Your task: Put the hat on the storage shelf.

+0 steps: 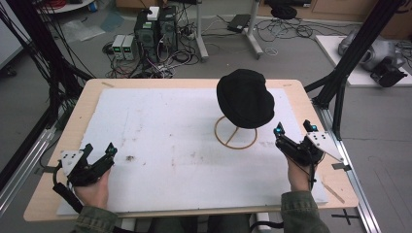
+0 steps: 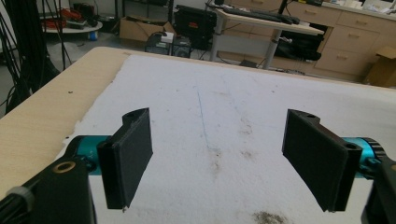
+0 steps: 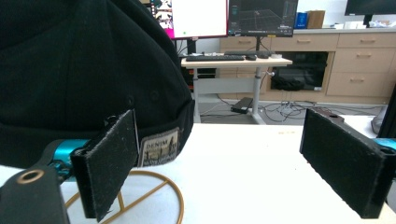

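Surface point(image 1: 145, 126) under both tools. Black cap point(image 1: 245, 98) on gold wire stand point(image 1: 236, 138), just ahead-left of my right tool point(image 1: 296, 130), jaws wide open. Looks soft, light; I'd pinch the rear band. Left tool point(image 1: 99, 148) open, well apart.

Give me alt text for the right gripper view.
A black cap on a gold wire stand looms close at left, just beyond the open right hand-held gripper. Its left jaw overlaps the cap's brim label; white table and office desks lie behind.
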The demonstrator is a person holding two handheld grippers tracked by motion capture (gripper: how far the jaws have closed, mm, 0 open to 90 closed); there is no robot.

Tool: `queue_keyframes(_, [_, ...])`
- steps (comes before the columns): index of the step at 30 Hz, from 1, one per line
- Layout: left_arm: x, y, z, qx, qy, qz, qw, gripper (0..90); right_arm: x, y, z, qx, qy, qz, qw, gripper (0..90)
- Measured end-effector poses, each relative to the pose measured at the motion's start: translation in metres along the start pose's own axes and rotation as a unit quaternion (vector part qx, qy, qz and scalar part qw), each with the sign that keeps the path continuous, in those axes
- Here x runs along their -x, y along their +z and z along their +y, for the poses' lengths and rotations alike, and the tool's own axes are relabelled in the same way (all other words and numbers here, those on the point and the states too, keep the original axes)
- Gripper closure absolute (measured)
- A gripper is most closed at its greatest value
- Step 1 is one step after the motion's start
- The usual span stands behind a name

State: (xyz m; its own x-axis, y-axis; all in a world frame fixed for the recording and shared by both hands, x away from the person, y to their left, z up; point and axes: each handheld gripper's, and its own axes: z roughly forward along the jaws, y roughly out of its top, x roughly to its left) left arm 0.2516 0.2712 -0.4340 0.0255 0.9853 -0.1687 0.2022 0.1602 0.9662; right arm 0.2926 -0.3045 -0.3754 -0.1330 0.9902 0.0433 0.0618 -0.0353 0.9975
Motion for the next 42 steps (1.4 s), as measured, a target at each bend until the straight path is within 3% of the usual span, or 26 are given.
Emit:
queue_keyframes(29, [-0.002,0.000,-0.001,-0.003,0.000,0.004,1.0000,24.5,0.012,-0.002,-0.043,-0.024,0.004,-0.011,0.9996,10.9])
queue_keyframes(42, [-0.003,0.001,-0.003,-0.007,0.002,0.004,1.0000,24.5,0.017,0.001,-0.059,-0.044,-0.028,-0.029,0.9982,10.8])
